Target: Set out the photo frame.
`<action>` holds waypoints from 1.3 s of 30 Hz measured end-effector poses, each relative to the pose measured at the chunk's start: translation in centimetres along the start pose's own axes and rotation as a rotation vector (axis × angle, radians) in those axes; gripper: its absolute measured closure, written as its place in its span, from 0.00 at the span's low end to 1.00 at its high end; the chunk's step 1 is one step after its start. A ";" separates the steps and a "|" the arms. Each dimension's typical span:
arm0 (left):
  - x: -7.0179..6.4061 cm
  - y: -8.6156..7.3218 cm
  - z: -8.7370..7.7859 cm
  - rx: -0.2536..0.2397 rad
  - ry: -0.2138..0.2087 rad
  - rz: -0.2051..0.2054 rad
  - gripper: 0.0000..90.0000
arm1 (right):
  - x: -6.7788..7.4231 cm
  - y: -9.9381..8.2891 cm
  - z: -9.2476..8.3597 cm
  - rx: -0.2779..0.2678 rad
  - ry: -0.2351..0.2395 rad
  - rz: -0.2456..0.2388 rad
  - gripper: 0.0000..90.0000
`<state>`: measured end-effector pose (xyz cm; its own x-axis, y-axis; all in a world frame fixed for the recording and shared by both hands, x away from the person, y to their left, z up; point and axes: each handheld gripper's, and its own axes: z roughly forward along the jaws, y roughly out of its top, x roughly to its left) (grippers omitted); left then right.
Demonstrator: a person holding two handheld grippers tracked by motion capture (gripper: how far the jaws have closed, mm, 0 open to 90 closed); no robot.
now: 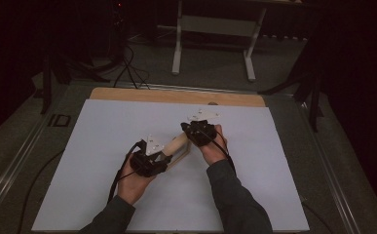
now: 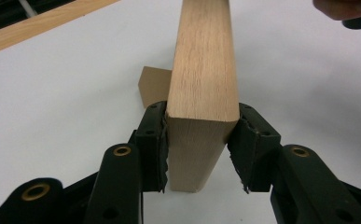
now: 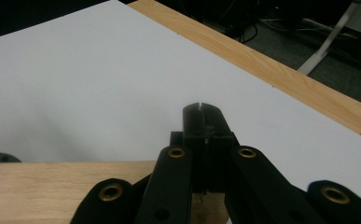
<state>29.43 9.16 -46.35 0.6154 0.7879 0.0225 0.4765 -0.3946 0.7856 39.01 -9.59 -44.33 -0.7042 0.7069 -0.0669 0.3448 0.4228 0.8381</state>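
Note:
A light wooden bar lies slanted over the middle of the white sheet, between my two hands. In the left gripper view the bar's near end stands on edge between the jaws, and my left gripper is shut on it, pads against both sides. In the high view my left gripper is at the bar's lower left end. My right gripper hovers over the upper right end, jaws pressed together with nothing seen between them. The bar's wood passes beneath it.
A small brown flat piece lies on the sheet just behind the bar. The wooden tabletop edge runs along the far side. Beyond it, a white stand's legs and cables are on the dark floor.

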 end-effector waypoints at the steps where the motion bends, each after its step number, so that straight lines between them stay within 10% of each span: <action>1: 0.0 0.0 0.0 -0.003 0.002 -0.004 0.65 | -0.1 -0.1 -0.1 0.001 0.002 0.007 1.00; 39: 1.6 -0.3 0.4 -0.006 0.051 -0.054 0.64 | -0.2 -1.0 -1.5 0.005 -0.002 0.011 0.98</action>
<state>30.51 10.32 -46.83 0.5561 0.8310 0.0108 0.5045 -0.3478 0.7903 37.91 -11.04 -44.37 -0.6994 0.7123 -0.0590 0.3554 0.4182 0.8359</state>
